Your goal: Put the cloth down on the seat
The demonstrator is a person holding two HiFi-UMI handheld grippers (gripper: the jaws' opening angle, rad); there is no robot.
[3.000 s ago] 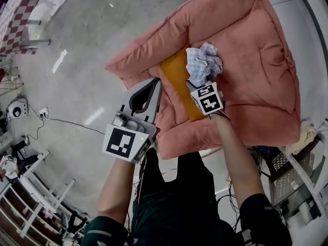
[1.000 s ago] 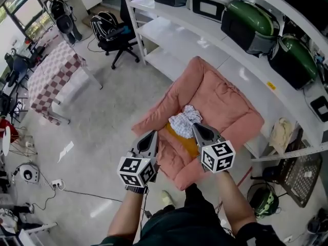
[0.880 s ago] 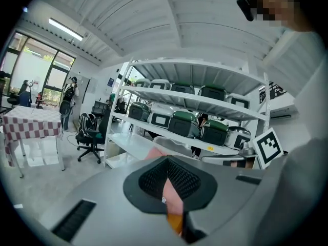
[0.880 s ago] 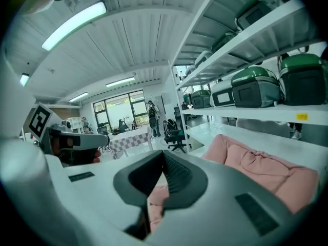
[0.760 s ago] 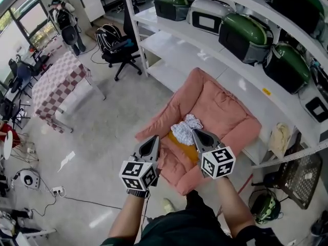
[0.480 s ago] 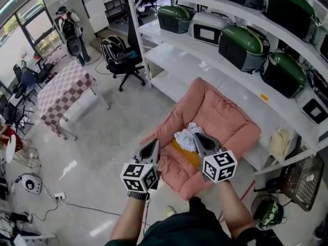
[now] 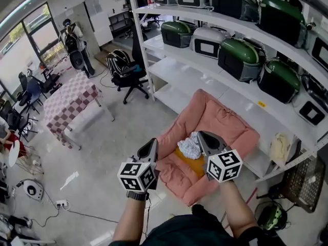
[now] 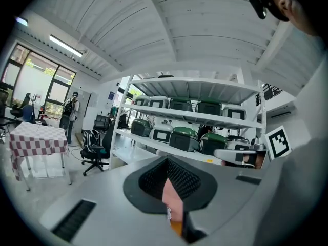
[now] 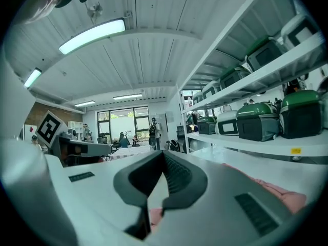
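As the crumpled checked cloth (image 7: 190, 146) already lies on the pink seat (image 7: 233, 124), partly over a yellow cushion (image 7: 193, 164), the task reads as done, with nothing apparently left to do. The left gripper (image 7: 152, 143) and the right gripper (image 7: 201, 135) are held clear of the cloth, each with its jaws pressed together on nothing. Counted: one cloth, one seat, one yellow cushion, two grippers; beyond them, one white shelf rack (image 7: 205, 81), one checked table (image 7: 69, 99), one black office chair (image 7: 125, 70).
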